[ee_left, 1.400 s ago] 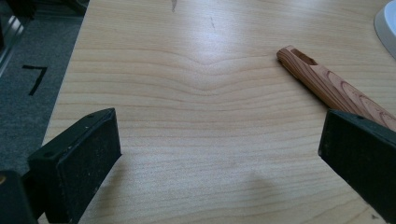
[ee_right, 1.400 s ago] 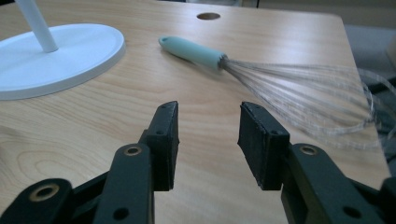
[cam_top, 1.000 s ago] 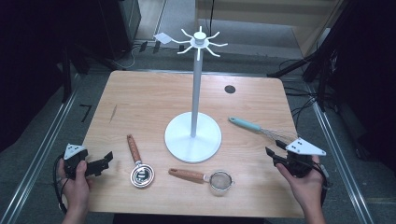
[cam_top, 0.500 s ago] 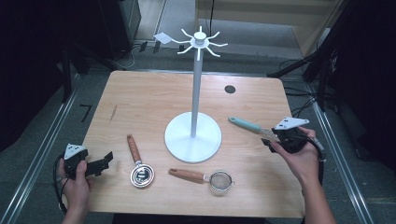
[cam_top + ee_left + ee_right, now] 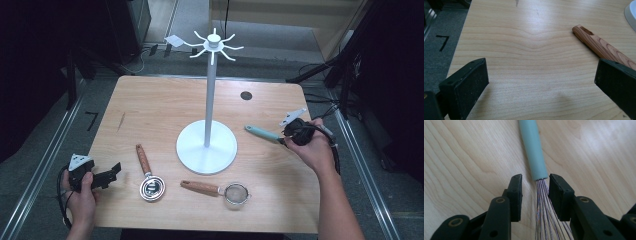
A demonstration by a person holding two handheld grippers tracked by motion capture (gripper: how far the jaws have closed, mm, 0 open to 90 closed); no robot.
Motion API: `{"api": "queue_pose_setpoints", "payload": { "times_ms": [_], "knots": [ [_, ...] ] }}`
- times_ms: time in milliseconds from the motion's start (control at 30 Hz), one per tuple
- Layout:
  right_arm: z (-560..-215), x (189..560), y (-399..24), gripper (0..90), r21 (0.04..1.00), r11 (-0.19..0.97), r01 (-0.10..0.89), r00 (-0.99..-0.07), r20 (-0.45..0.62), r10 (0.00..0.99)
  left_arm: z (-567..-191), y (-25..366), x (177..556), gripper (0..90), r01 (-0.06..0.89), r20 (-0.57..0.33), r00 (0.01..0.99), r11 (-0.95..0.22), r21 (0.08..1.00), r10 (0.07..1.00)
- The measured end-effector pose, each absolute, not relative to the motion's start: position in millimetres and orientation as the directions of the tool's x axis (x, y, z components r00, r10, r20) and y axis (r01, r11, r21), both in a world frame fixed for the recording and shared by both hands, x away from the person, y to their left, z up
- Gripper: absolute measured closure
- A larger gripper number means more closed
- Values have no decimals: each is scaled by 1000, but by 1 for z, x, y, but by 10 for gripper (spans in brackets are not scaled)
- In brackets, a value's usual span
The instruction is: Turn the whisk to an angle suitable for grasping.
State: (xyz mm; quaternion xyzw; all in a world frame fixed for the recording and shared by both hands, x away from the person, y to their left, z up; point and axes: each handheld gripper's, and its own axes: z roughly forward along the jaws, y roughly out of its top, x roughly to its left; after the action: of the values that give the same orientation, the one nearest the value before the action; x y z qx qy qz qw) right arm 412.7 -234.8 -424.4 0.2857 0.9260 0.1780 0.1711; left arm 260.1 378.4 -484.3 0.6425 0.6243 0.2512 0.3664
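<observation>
Pale wood grain runs across the table (image 5: 150, 110), where a white stand (image 5: 207, 145) rises from a round base to curved hooks. The whisk (image 5: 535, 152), with a smooth teal handle and thin wires, lies between the right gripper (image 5: 535, 192) jaws, which are partly open and not touching it. The left gripper (image 5: 541, 82) gapes wide over bare wood beside a wooden handle (image 5: 599, 47). A small mesh strainer (image 5: 235, 192) lies nearby.
</observation>
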Motion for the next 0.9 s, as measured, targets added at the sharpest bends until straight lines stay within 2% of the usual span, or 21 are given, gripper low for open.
{"api": "queue_pose_setpoints", "payload": {
  "times_ms": [67,100,467,900],
  "knots": [
    [-426,416,-234,651,410,783,467,-787,-211,580,-484,378,260,0,618,-136,94,50,785,986],
    [-430,423,-231,660,364,806,467,-802,-208,559,-484,378,260,0,617,-137,94,50,785,986],
    [-449,448,-218,650,241,841,485,-822,-204,532,-484,378,260,0,618,-135,98,47,785,986],
    [-464,465,-211,672,161,838,522,-829,-138,542,-484,379,260,0,620,-137,101,45,784,985]
  ]
}}
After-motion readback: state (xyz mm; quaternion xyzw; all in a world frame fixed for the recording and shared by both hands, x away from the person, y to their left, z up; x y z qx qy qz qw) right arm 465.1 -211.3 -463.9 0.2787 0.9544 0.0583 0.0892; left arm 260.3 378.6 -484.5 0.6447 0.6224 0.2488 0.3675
